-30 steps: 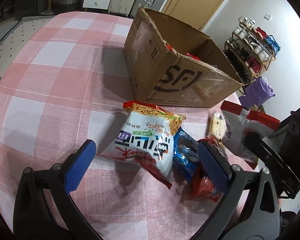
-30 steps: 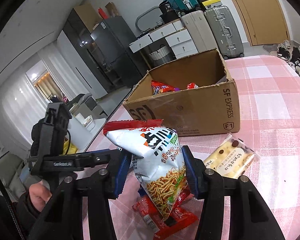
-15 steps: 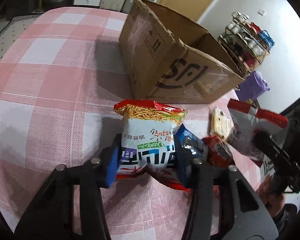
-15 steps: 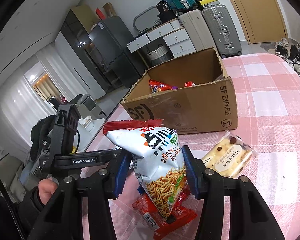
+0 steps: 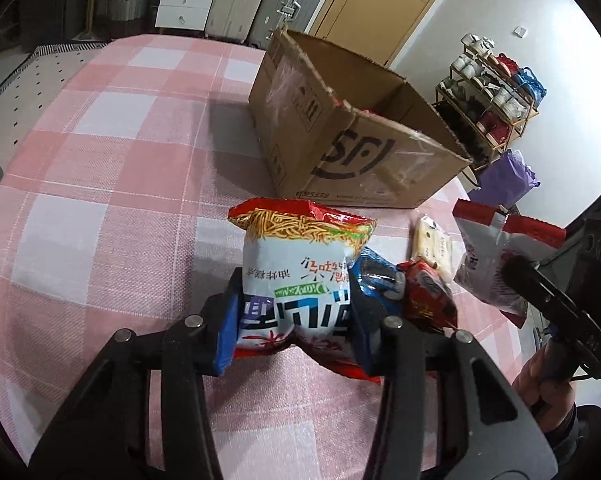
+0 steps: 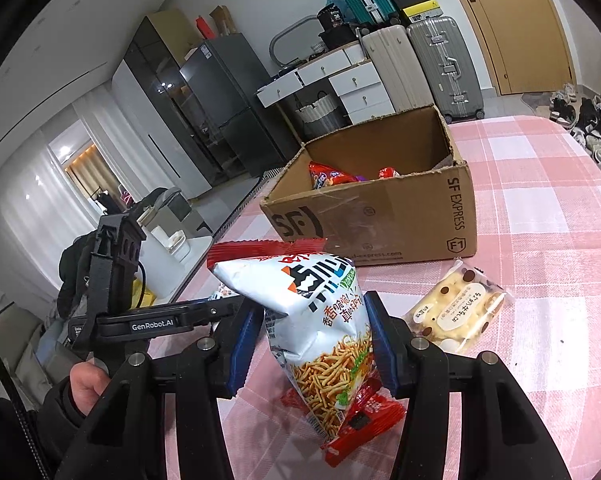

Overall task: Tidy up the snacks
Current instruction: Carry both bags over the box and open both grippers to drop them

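The left gripper (image 5: 294,316) clamps a white noodle-snack bag (image 5: 300,276) near the cardboard box (image 5: 352,152).

The cardboard box (image 5: 352,136) is standing open-topped on the checked tablecloth (image 5: 100,184), its inside half filled with red packets (image 6: 332,178) along the near wall and lying free toward the far wall. Left of the box in the left wrist view, the cloth is lying bare and passable. In front of the box, a cream pastry packet (image 6: 458,310), a blue packet (image 5: 376,276) and a red packet (image 5: 428,296) are crowding the approach, leaving only a narrow strip beside the box's near wall.
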A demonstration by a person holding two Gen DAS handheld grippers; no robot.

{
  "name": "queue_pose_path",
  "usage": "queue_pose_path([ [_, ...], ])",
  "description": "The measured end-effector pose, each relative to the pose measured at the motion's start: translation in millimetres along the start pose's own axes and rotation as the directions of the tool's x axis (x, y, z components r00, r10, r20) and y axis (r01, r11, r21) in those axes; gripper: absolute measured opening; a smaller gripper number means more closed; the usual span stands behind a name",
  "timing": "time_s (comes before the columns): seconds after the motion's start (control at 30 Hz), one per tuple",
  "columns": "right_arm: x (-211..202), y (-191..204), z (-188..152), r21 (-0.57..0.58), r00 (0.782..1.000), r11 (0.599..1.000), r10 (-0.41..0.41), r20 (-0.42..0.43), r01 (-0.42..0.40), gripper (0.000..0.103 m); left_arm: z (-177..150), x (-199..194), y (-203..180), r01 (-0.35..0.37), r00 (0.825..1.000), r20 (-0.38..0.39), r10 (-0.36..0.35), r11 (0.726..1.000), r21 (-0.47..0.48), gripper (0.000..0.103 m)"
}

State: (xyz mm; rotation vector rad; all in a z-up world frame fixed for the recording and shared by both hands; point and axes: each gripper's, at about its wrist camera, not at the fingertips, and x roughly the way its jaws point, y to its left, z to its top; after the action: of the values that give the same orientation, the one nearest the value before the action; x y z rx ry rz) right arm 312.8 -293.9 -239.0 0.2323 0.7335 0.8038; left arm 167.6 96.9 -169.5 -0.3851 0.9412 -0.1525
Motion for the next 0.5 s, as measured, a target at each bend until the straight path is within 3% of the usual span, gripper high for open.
queue_pose_path([
  [0.5, -32, 29, 18, -0.074, 0.998, 0.997, -0.003, 0.070, 0.008, 0.052, 10, -62, -30, 0.003, 0.996, 0.092, -0.009, 0.997, 0.071, 0.043],
])
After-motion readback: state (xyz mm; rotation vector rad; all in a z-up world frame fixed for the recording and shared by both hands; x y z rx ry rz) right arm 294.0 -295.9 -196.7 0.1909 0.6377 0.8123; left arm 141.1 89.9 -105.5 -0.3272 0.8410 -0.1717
